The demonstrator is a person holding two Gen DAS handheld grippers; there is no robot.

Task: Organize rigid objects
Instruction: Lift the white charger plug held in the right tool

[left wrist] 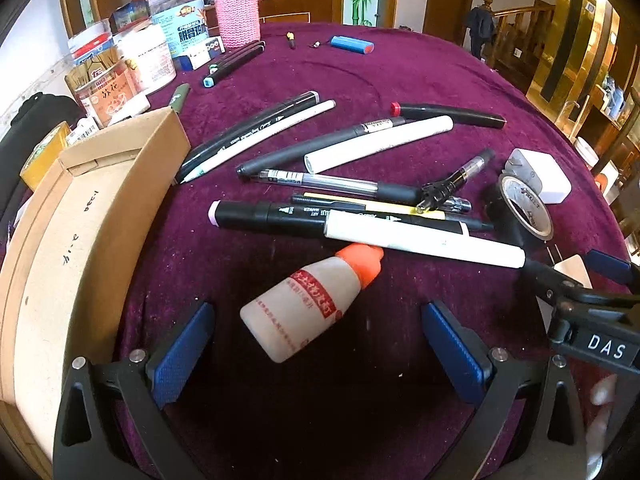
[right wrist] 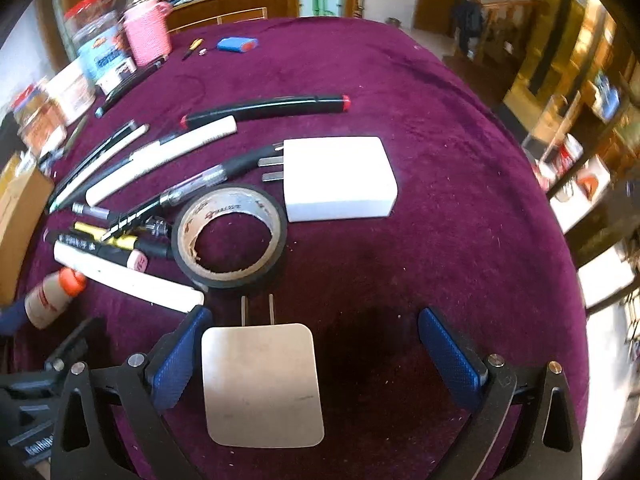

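A white bottle with an orange cap (left wrist: 304, 308) lies on its side on the purple cloth, between the fingers of my open left gripper (left wrist: 320, 356) and touching neither pad. A small flat white plug (right wrist: 260, 384) lies prongs forward inside my open right gripper (right wrist: 316, 356), close against the left pad (right wrist: 180, 356). Beyond the plug lie a roll of black tape (right wrist: 232, 236) and a larger white charger (right wrist: 340, 178). Several pens and markers (left wrist: 340, 216) are scattered across the middle. The right gripper (left wrist: 576, 272) shows at the right edge of the left wrist view.
An open cardboard box (left wrist: 80, 240) stands at the left, beside my left gripper. Jars, tins and a pink knitted bottle cover (left wrist: 236, 12) crowd the far left of the table. A blue lighter (left wrist: 352, 45) lies far back. The table's right edge (right wrist: 560, 240) drops off nearby.
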